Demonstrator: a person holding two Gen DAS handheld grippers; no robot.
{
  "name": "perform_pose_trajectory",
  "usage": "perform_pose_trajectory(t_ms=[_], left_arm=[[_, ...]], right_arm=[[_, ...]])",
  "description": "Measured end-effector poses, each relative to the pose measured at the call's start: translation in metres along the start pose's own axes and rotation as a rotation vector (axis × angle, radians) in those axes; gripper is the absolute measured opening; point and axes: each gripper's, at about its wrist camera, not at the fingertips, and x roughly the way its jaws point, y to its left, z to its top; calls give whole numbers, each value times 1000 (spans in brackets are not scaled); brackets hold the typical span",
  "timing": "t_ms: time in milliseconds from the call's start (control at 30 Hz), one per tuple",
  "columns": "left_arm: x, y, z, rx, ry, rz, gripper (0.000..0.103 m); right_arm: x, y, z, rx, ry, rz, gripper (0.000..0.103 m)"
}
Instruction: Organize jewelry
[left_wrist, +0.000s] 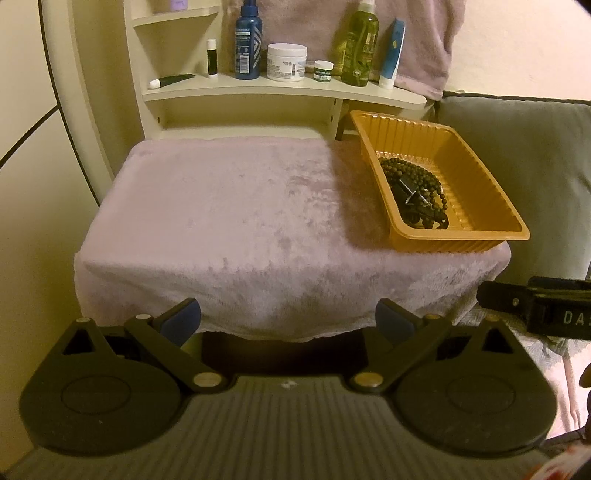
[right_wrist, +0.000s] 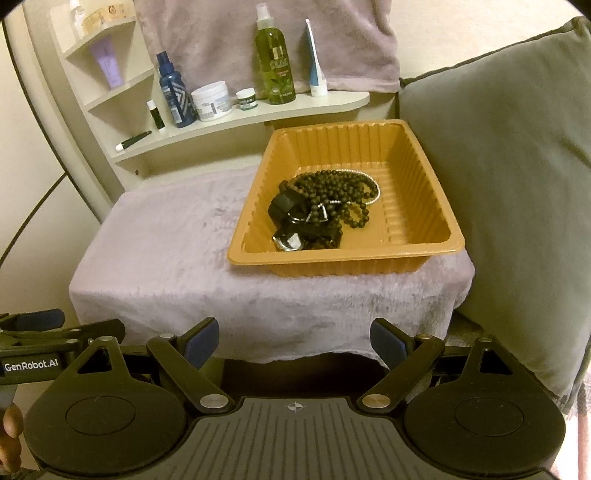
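Note:
An orange ribbed tray (left_wrist: 458, 236) (right_wrist: 343, 260) sits on the right part of a stool covered with lilac plush cloth (left_wrist: 236, 221) (right_wrist: 162, 258). Inside it lies a heap of dark bead necklaces (left_wrist: 413, 177) (right_wrist: 332, 192), a thin pale bead strand (right_wrist: 375, 188), a black strap (right_wrist: 284, 206) and a small metal piece (right_wrist: 291, 242). My left gripper (left_wrist: 288, 321) hangs open in front of the stool's near edge, holding nothing. My right gripper (right_wrist: 293, 341) is open too, below the tray's near side and well short of it.
A cream shelf (left_wrist: 280, 88) (right_wrist: 236, 122) behind the stool carries bottles, jars and tubes. A grey cushion (left_wrist: 517, 155) (right_wrist: 498, 184) presses against the stool's right side. The right gripper's body (left_wrist: 535, 306) shows at the left view's right edge; the left gripper (right_wrist: 40, 347) at the right view's left.

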Motion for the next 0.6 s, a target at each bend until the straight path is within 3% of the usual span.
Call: perform_pose_trajectory(t_ms=[600], left_arm=[[1, -4, -3, 4, -2, -3, 101]], right_arm=[[0, 0, -3, -2, 4, 4, 88]])
